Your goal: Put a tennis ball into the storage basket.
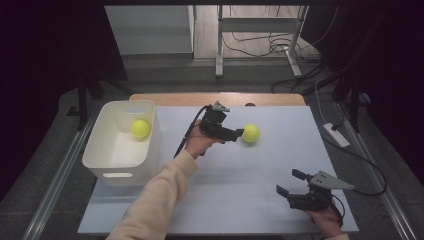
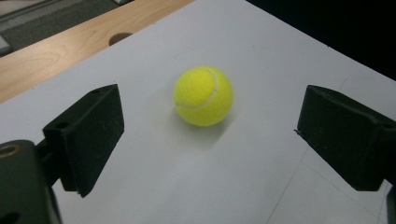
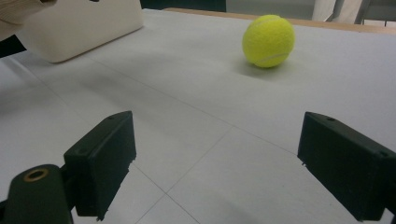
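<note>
A yellow tennis ball lies on the white table right of centre. My left gripper reaches across to it and stands open. In the left gripper view the ball sits just ahead of the gap between the spread jaws, touching neither, and the gripper holds nothing. A second tennis ball rests inside the white bin at the left. My right gripper is open near the front right edge. Its own view shows the first ball far ahead and the gripper empty.
A strip of bare wood runs along the table's far edge, with a round hole in it. The bin stands far left in the right gripper view. Cables and desk legs are on the floor beyond.
</note>
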Available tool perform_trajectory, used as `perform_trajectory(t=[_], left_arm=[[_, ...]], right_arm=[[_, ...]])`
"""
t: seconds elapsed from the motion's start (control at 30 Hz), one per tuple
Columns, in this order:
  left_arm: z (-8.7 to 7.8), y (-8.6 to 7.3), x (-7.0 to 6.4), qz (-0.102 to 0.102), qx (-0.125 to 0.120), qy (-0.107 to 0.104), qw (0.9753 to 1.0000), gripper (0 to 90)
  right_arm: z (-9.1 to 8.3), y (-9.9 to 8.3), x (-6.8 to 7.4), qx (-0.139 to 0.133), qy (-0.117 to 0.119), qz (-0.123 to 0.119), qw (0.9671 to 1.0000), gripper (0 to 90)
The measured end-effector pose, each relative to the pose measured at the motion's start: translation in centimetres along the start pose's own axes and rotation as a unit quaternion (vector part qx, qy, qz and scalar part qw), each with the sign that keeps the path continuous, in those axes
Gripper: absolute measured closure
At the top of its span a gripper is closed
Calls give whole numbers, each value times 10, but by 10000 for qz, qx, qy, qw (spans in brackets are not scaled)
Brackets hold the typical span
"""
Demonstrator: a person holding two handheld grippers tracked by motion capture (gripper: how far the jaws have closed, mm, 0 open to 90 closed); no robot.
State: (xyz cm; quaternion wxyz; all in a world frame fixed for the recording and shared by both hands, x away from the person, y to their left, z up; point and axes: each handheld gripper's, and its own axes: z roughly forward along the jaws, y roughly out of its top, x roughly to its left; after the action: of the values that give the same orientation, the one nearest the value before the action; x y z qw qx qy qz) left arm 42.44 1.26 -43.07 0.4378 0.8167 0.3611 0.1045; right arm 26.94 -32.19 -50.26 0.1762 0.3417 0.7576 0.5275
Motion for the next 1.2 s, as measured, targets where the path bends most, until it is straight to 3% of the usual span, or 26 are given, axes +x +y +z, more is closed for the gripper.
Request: perform_trajectory(t=[0.53, 0.83, 1.2], left_arm=[[20, 6, -3, 156, 108, 66, 9998, 80], [29, 9, -3, 146, 79, 18, 9999, 80], [46, 10, -1, 147, 166, 102, 9997, 81]], right_arm=[[0, -1, -1, 19, -38, -31, 10000, 112], [-1, -1, -2, 38, -57, -37, 10000, 113], [0, -2, -2, 66, -67, -50, 9999, 113]])
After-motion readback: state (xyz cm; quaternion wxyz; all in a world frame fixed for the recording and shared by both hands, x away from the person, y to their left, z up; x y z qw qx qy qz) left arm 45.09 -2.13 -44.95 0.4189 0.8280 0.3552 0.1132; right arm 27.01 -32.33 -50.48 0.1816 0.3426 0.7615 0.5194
